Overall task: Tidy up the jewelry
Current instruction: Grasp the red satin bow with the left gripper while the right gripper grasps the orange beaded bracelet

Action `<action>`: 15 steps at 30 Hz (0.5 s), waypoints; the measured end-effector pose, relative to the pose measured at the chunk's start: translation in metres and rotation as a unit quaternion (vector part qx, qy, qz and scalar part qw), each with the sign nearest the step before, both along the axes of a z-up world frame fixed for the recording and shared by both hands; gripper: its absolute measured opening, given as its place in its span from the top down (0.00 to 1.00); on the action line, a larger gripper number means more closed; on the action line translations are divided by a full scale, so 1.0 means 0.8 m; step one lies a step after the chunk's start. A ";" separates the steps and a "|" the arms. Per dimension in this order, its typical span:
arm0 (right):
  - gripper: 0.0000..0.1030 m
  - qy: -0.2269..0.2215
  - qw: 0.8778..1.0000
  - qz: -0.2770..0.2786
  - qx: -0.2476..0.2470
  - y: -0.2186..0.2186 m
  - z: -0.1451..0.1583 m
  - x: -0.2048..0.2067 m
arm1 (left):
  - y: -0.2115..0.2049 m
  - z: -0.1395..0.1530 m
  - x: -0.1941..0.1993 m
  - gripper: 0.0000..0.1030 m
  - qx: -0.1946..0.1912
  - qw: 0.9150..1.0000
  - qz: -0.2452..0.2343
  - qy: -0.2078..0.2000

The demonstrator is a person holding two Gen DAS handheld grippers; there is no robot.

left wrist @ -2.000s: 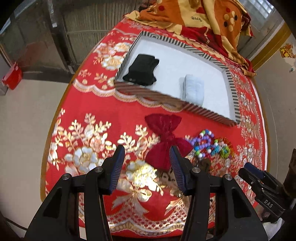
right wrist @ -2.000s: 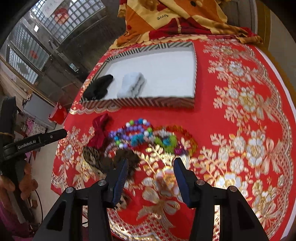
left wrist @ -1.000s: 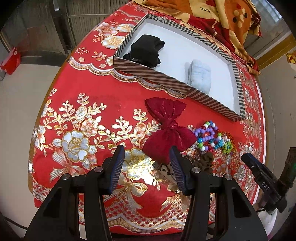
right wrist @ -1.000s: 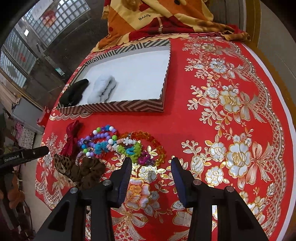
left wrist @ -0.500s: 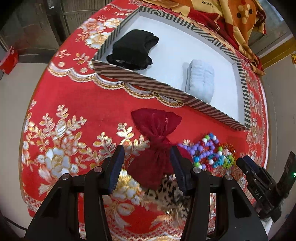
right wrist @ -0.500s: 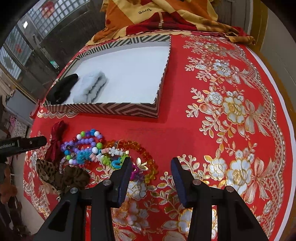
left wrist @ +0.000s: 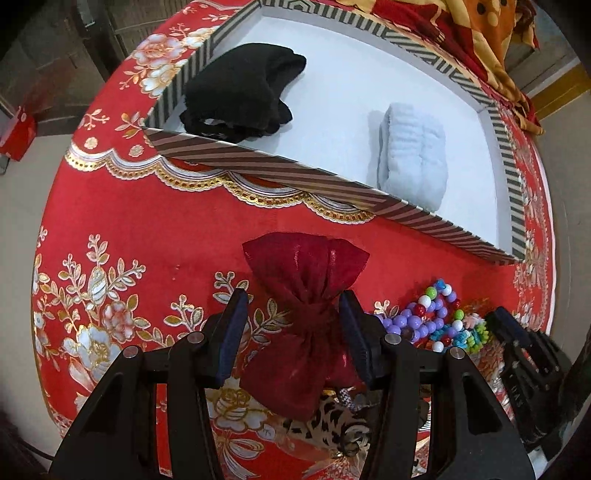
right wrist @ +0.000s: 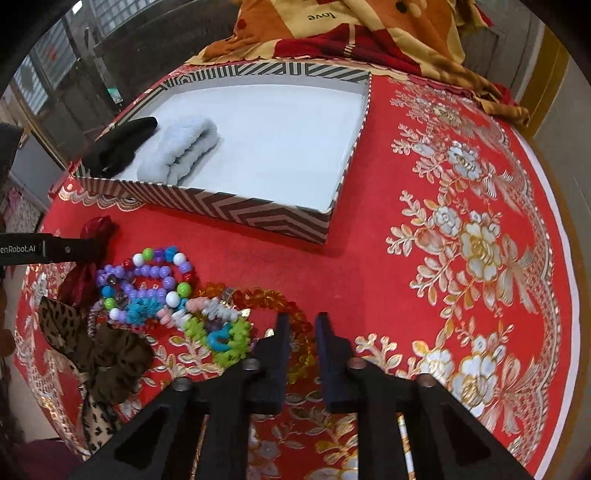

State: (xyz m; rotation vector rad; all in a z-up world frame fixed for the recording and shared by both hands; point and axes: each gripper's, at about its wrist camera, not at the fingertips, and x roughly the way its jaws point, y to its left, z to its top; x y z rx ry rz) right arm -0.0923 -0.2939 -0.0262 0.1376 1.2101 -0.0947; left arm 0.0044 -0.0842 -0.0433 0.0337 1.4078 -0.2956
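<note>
A dark red velvet bow (left wrist: 306,306) lies on the red tablecloth; my left gripper (left wrist: 293,319) is open with a finger on either side of its knot. Right of it lies a heap of bead bracelets (left wrist: 434,321), also in the right wrist view (right wrist: 155,284). My right gripper (right wrist: 301,338) has narrowed around the amber bead bracelet (right wrist: 273,301); its jaws stand close with beads between them. A striped tray (right wrist: 258,216) holds a black scrunchie (right wrist: 118,146) and a pale blue scrunchie (right wrist: 184,147).
A leopard-print scrunchie (right wrist: 99,350) lies at the left of the bead heap, near the table's front edge. An orange and red blanket (right wrist: 351,26) is bunched behind the tray. The floral cloth (right wrist: 476,243) stretches to the right.
My left gripper has moved forward and down over the red bow, now between its fingers. My right gripper has moved to the amber bracelet and its jaws have narrowed from wide open.
</note>
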 end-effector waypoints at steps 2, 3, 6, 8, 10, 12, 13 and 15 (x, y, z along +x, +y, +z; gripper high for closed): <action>0.91 -0.002 1.000 -0.002 0.004 -0.004 0.001 -0.001 | -0.004 -0.002 0.000 0.51 0.006 1.000 -0.004 -0.006; 0.91 -0.003 1.000 -0.007 0.003 -0.007 0.001 -0.002 | -0.005 -0.001 -0.001 0.52 0.006 1.000 -0.005 -0.009; 0.92 -0.020 0.999 -0.025 0.027 -0.018 0.014 -0.010 | -0.008 -0.001 0.000 0.66 0.004 1.000 -0.010 -0.017; 0.92 -0.032 0.998 -0.031 0.033 -0.023 0.026 -0.014 | -0.007 -0.001 0.002 0.74 0.004 1.000 -0.014 -0.020; 0.92 -0.042 0.998 -0.035 0.044 -0.023 0.035 -0.014 | -0.005 -0.001 0.002 0.82 -0.005 1.000 -0.014 -0.018; 0.92 -0.052 0.997 -0.038 0.051 -0.024 0.046 -0.016 | -0.004 0.002 0.004 0.84 -0.011 1.000 -0.014 -0.024; 0.92 -0.060 0.996 -0.039 0.059 -0.025 0.055 -0.018 | 0.000 0.006 0.002 0.85 -0.012 0.999 -0.014 -0.027; 0.92 -0.070 0.994 -0.040 0.067 -0.022 0.069 -0.021 | 0.007 0.014 0.001 0.85 -0.019 0.999 -0.012 -0.033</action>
